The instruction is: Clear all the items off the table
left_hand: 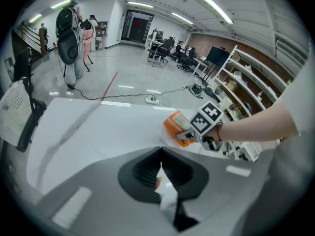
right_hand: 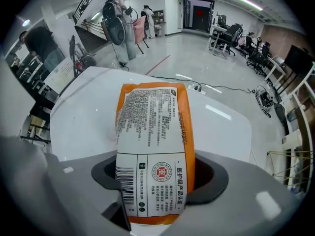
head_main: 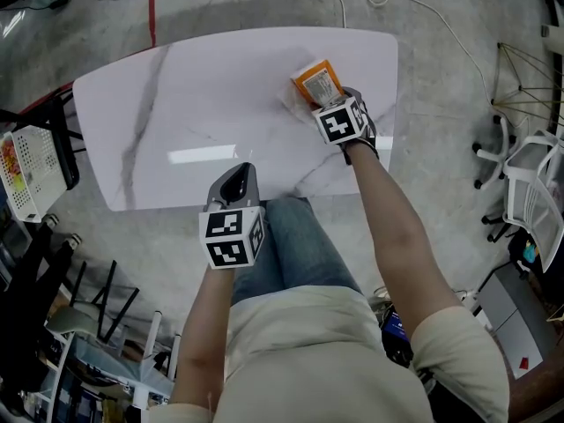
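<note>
Right tongs [right_hand: 156, 173]: jaws partly closed and pressing on both sides of an orange packet [right_hand: 153, 132]. The packet's white printed label faces up, with a barcode at the near end. It stands well forward of the jaws.

Left tongs [left_hand: 161, 151]: jaws together, nipping a white scrap [left_hand: 166, 191]. The scrap is thin and crumpled, with a spot of colour at its upper edge; what it is cannot be told.

Position, head view: the packet is at the far right part of the table [head_main: 194, 113], near the corner. Whether it rests on the top or is lifted cannot be told. The left tongs hang at the near edge, well apart from the right tongs and just beside the person's knee [head_main: 295, 236]. The rest of the marbled white top is bare.

Surroundings: a white basket [head_main: 31, 170] stands left of the table, a white chair [head_main: 533, 196] to the right, and a cable [head_main: 414, 7] runs over the floor beyond.
</note>
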### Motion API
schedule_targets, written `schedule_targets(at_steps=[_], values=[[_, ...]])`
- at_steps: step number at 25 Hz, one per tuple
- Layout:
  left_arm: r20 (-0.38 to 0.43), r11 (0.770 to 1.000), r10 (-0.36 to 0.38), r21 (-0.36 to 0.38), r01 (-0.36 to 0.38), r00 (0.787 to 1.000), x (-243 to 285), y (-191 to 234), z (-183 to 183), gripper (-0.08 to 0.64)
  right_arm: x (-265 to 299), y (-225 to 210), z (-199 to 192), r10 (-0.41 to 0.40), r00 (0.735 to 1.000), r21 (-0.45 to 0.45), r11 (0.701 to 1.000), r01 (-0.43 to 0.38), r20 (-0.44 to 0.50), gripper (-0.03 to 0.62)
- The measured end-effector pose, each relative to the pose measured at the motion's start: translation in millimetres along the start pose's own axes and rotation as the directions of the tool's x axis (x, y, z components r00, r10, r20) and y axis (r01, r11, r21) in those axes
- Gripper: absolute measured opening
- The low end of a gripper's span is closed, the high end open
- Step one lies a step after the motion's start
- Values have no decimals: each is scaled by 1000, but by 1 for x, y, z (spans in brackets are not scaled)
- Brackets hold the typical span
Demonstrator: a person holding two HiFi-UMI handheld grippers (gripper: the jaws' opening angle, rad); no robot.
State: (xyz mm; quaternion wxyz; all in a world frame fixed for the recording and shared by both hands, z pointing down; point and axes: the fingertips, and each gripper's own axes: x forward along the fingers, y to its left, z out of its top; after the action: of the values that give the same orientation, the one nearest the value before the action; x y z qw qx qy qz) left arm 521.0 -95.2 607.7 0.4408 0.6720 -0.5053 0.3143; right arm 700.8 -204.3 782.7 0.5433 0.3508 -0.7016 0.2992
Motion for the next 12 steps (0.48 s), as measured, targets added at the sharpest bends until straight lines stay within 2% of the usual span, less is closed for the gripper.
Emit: schedule_targets(at_steps=[12], values=[[60,1000,11,23,-13,998,-36,3,-1,8,-50,13,-5,-34,998,36,999,32,47,331]])
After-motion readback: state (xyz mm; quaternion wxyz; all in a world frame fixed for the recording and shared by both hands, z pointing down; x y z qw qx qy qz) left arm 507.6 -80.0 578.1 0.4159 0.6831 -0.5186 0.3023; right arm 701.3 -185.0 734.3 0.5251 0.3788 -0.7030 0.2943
